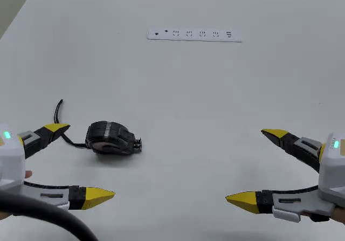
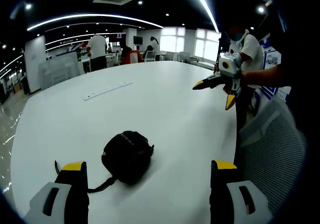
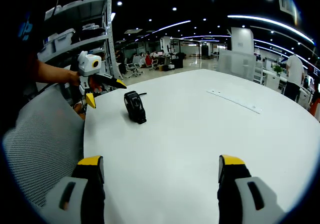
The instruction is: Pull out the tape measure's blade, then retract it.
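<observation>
Head view: the left gripper (image 1: 90, 160) and right gripper (image 1: 245, 165) are both held low over the white table (image 1: 215, 90), tips pointing inward toward each other. Jaws of each are spread wide, with nothing between them.

The tape measure (image 1: 112, 138) is a black case lying on the table just ahead of the left gripper's tips, closer to its far jaw than to its near one and touching neither. The blade hook (image 1: 139, 143) sits at the case's mouth, on the end facing the right gripper. A black strap (image 1: 58, 114) trails from the other end, past the left gripper's far jaw. The tape measure is well apart from the right gripper. A white power strip (image 1: 194, 34) lies far ahead of both grippers.

Left gripper view: the tape measure (image 2: 127, 156) lies between the lines of the left gripper's (image 2: 148, 165) yellow-tipped jaws, nearer the left one, with the strap running toward that jaw. The right gripper (image 2: 212, 96) is ahead and to the right, jaws apart.

Right gripper view: the right gripper (image 3: 160, 159) is wide open over bare table. The tape measure (image 3: 135, 106) is far ahead and left of centre, just beside the left gripper (image 3: 108, 95).
</observation>
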